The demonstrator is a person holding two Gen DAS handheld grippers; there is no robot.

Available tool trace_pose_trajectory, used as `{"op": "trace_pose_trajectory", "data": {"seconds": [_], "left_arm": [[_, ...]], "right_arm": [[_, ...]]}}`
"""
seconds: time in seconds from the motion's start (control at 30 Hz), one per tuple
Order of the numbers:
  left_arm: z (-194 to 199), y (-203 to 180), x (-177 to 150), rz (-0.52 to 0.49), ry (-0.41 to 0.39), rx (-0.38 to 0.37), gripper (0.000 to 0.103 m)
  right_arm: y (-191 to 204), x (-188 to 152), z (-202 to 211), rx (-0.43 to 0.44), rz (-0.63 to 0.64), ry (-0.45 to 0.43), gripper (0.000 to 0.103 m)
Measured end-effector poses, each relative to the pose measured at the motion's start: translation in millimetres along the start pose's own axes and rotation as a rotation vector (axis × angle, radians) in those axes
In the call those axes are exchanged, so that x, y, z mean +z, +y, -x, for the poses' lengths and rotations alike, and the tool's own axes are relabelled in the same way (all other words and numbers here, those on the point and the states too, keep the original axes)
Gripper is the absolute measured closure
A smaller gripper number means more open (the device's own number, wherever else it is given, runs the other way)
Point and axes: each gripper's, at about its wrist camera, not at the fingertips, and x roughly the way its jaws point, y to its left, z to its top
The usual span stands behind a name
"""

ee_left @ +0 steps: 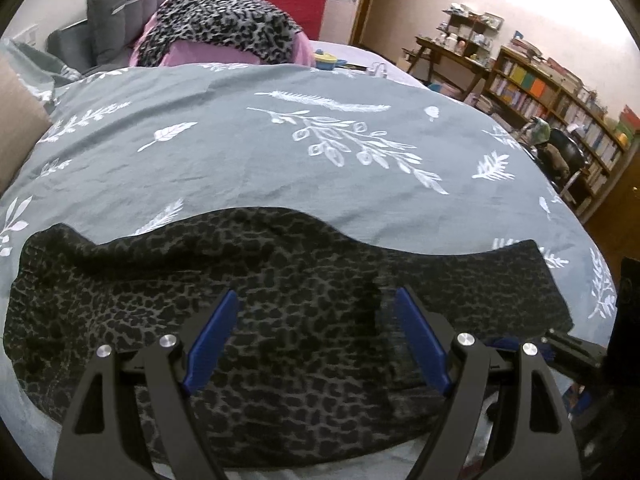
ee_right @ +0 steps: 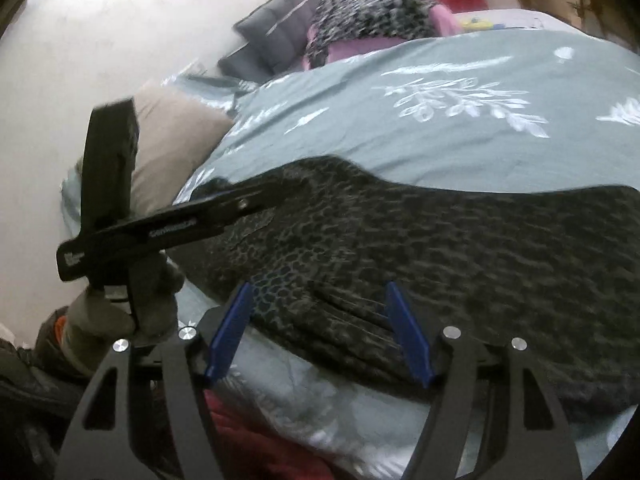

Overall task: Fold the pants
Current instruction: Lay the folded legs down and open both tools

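Observation:
The dark leopard-print pants (ee_left: 280,280) lie spread across the near edge of a bed with a grey leaf-print cover (ee_left: 260,152). My left gripper (ee_left: 316,300) is open just above the middle of the pants, holding nothing. In the right wrist view the pants (ee_right: 440,248) run from centre to right. My right gripper (ee_right: 318,294) is open over their near left edge, empty. The left gripper (ee_right: 256,196) also shows there from the side, over the pants' far left end; its jaw state is unclear from that angle.
A pile of leopard-print and pink clothes (ee_left: 224,32) and grey cushions (ee_left: 124,12) sit at the bed's far end. A brown pillow (ee_right: 172,136) lies left of the bed. Bookshelves (ee_left: 560,104) and a chair (ee_left: 560,160) stand to the right.

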Motion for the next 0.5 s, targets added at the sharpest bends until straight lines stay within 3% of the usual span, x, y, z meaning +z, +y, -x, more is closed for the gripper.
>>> {"op": "trace_pose_trajectory", "data": {"seconds": [0.23, 0.4, 0.5], "left_arm": [[-26.1, -41.0, -9.0, -0.092, 0.062, -0.006, 0.021], [-69.6, -47.9, -28.9, -0.13, 0.181, 0.064, 0.02], [-75.2, -45.1, -32.1, -0.129, 0.18, 0.058, 0.018]], "right_arm": [[-39.8, -11.6, 23.2, -0.128, -0.08, -0.03, 0.032], [-57.0, -25.7, 10.5, -0.147, -0.114, -0.003, 0.032], [-57.7, -20.6, 19.3, -0.131, -0.119, -0.018, 0.033]]}}
